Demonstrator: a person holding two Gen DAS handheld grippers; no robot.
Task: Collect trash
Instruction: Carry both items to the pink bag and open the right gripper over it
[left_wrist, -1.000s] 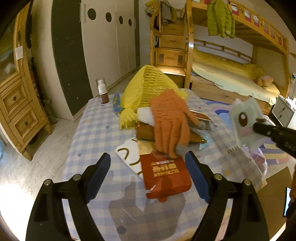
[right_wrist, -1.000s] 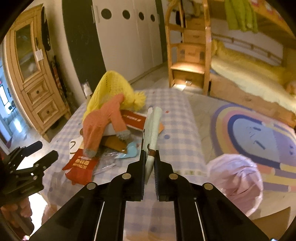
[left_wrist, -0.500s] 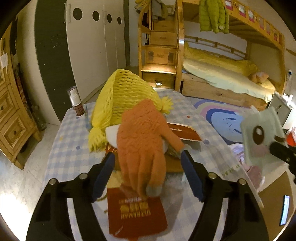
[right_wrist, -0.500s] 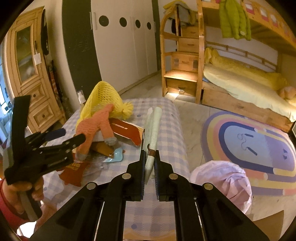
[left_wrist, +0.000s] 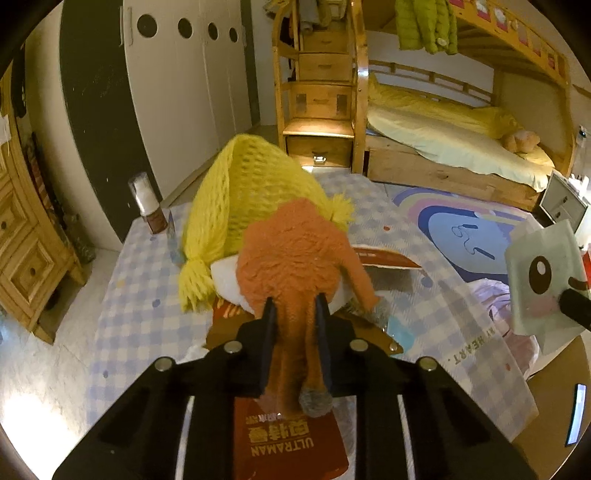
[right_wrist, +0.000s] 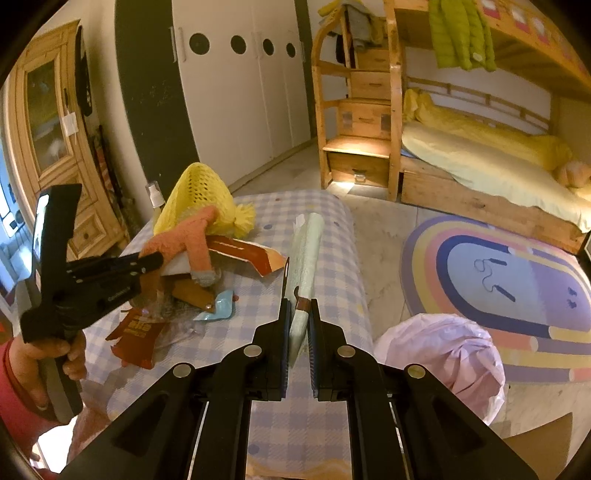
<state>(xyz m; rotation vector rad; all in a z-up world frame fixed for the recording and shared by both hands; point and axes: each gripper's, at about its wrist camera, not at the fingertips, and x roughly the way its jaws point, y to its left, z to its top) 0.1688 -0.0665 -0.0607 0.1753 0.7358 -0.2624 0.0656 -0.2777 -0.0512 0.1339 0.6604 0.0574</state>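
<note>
Left to right, your inventory at this moment.

Your left gripper (left_wrist: 294, 314) — jaws drawn in tight on the orange glove (left_wrist: 295, 258), pinching it near the cuff. The glove's long axis runs away from you along the fingers, grey-tipped end (left_wrist: 314, 402) hanging toward the camera. It lies atop the pile on the checked table (left_wrist: 129, 295): yellow knit hat (left_wrist: 236, 192) behind it, red ULTRAMAN packet (left_wrist: 291, 443) beneath, brown-capped bottle (left_wrist: 147, 206) at the far left corner.

Your right gripper (right_wrist: 298, 321) — jaws closed on the pale green wrapper (right_wrist: 306, 251). In its own view you see the wrapper edge-on, long axis pointing straight ahead over the table; only the left view shows its flat face with the cartoon eye (left_wrist: 539, 273).

Only the right view shows the pink trash bag (right_wrist: 443, 362) on the floor just beside the table, under and right of the wrapper, and your left hand (right_wrist: 44, 365) on the handle.
</note>
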